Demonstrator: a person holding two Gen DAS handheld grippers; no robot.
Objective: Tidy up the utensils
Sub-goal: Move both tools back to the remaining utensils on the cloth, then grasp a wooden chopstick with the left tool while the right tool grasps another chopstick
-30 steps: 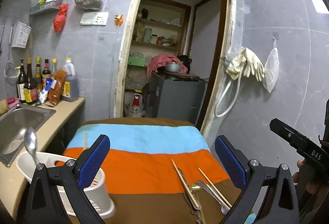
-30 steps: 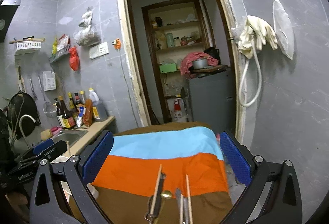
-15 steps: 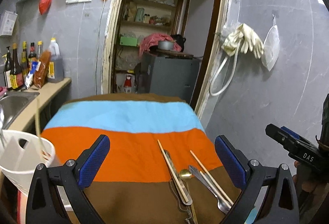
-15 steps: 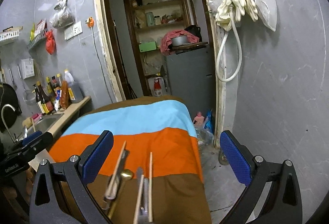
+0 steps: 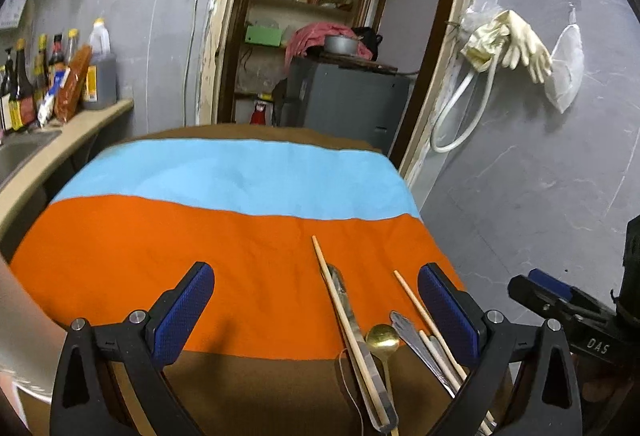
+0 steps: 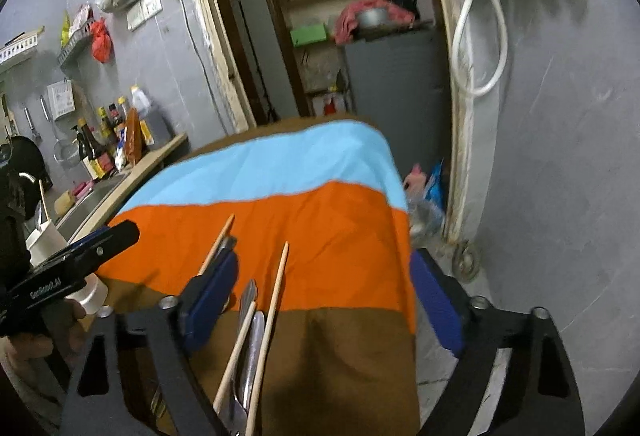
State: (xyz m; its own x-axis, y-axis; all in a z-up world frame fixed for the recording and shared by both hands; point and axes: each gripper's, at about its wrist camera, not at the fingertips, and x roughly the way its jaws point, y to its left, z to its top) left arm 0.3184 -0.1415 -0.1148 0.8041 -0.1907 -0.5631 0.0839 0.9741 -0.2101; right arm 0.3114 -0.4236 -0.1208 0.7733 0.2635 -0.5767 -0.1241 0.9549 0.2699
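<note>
Grey-tiled kitchen with an open doorway at the back; the surface point(image 5: 168, 236) wore a cloth striped brown, blue, orange and brown.

Utensils lay in a loose bundle on the near right part of the cloth, across the orange and near brown stripes: wooden chopsticks point(image 5: 344, 320), a brass spoon point(image 5: 383, 336), a steel knife point(image 5: 362, 348) under one chopstick, and other steel pieces whose kind was unclear. Their near ends were cut off by the frame edge or hidden behind gripper fingers.

A white holder point(image 6: 60, 256), partly hidden, stood at the left edge of the surface by the sink point(image 6: 92, 200), one stick upright in it.

Left hand-held gripper point(image 5: 316, 312): released, wide apart, nothing between the pads, tilted down over the cloth. Its body read "GeoRobot.AI" in the right wrist view.

Right hand-held gripper point(image 6: 324, 296): jaws just closing in, still apart, chopsticks and steel pieces between them, pads untouched. Its body read "DAS" in the left wrist view.

Bottle labels on the counter point(image 5: 92, 116): unreadable.
</note>
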